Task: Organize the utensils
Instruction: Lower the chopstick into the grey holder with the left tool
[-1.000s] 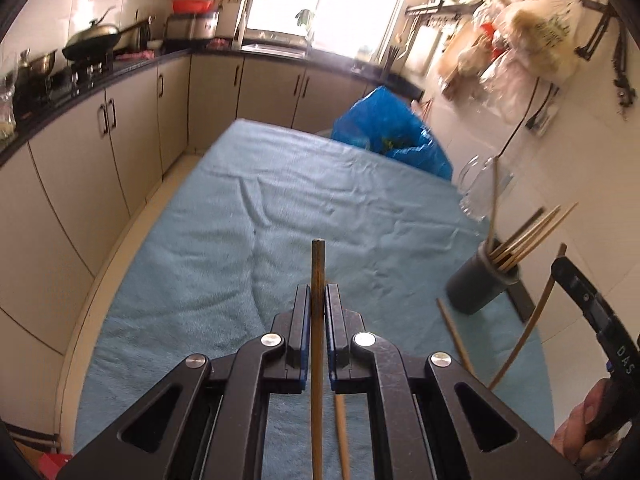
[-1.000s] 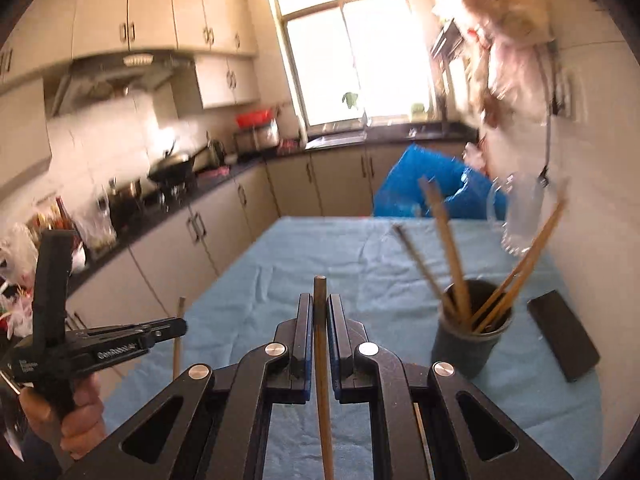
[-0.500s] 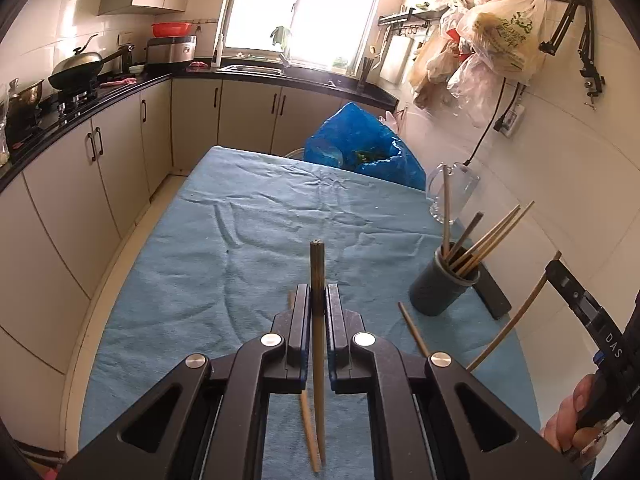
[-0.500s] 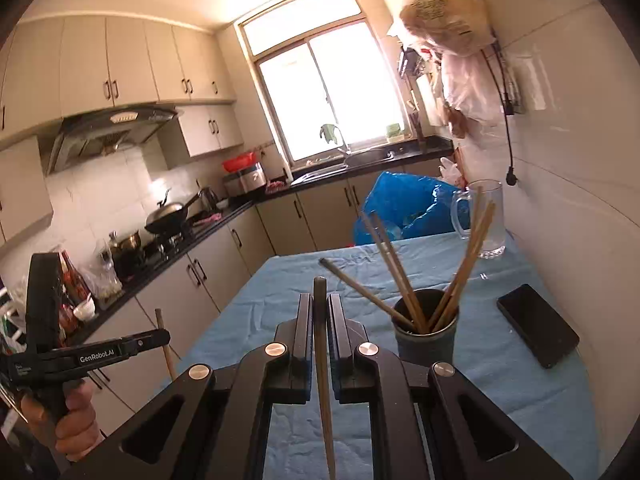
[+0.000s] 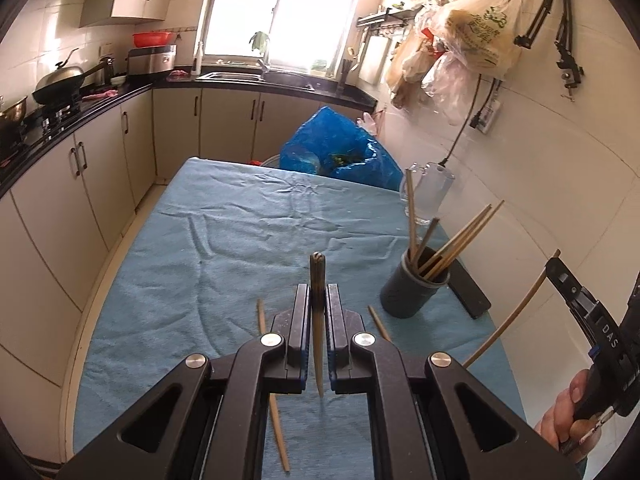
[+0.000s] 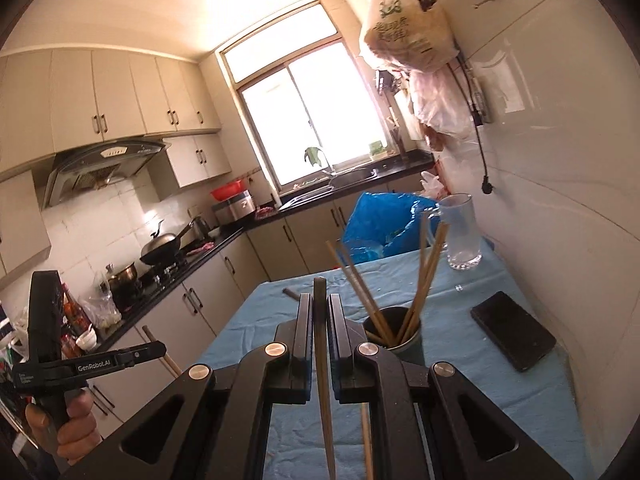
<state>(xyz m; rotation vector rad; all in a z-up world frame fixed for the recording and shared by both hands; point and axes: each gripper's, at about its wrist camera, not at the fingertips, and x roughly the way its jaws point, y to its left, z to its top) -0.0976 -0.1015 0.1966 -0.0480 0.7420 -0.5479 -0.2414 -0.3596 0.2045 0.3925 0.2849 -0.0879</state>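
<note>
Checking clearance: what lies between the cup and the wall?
A black phone lies flat on the cloth between the cup and the wall; right wrist view shows it best.

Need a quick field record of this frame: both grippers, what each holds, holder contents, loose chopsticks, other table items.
left gripper: shut on a wooden chopstick, lifted above the table
right gripper: shut on a second wooden chopstick, lifted, near the holder
dark cylindrical holder: upright on the blue towel-covered table, several chopsticks leaning inside
loose chopsticks on towel: two visible in the left wrist view, one left of the gripper, one beside the holder
black phone: flat, right of the holder
clear glass mug: far right, by the wall
</note>
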